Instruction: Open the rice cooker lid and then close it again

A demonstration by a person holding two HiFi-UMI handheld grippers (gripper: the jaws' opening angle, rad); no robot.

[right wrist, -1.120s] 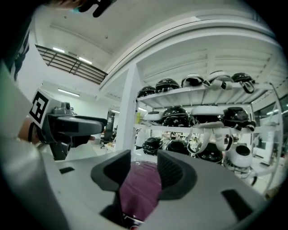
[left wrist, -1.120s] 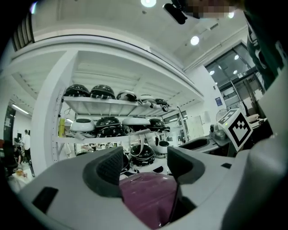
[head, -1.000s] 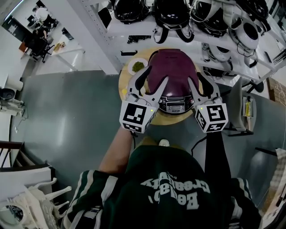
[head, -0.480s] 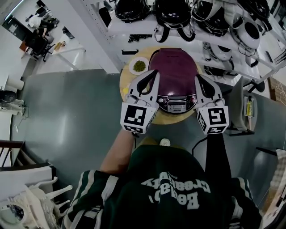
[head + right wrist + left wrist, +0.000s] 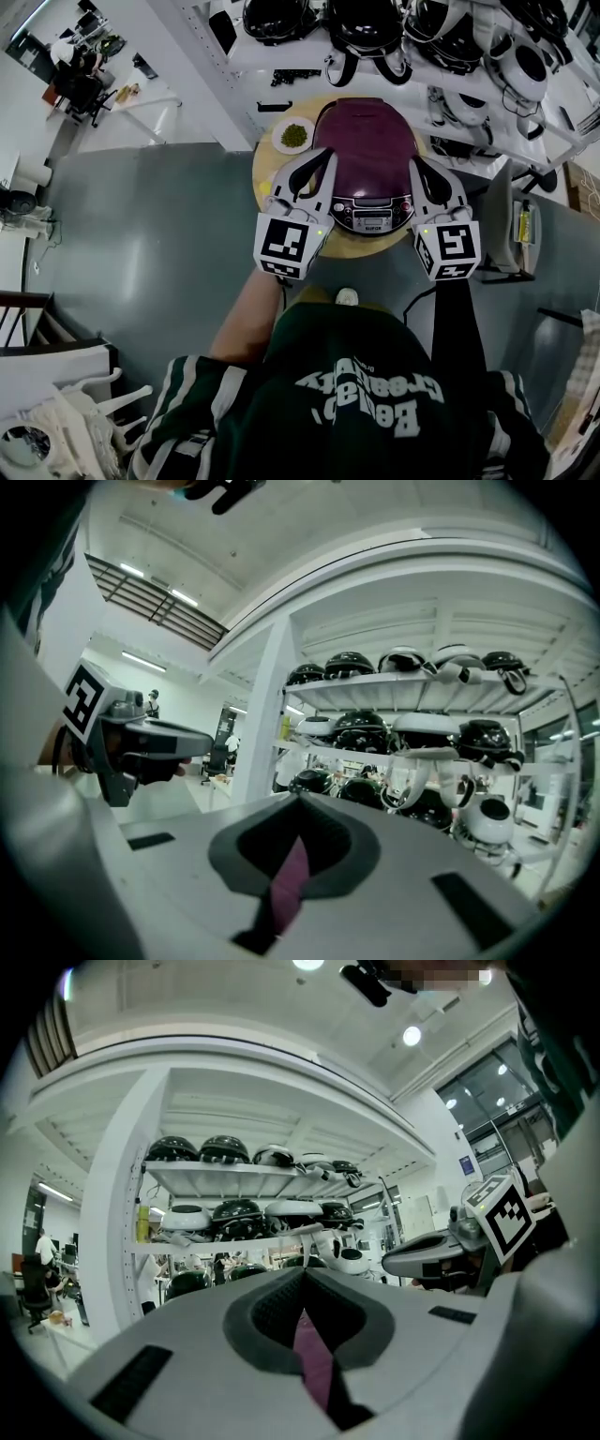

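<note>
Head view: cooker lid [image 5: 367, 141] down; left gripper [image 5: 326, 156] and right gripper [image 5: 416, 165] flank it, jaws clenched empty.

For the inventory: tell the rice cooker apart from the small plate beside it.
The rice cooker is large and maroon-lidded; the plate is small and white. The rice cooker is shut; the plate openly shows something green. Both stand on the round wooden table.

The domed plastic rice cooker [image 5: 366, 155] is maroon, its front panel [image 5: 373, 214] black; the round wooden table [image 5: 366, 246] is tan; the small round dish [image 5: 277, 139] is white, its contents [image 5: 294, 136] green.
</note>
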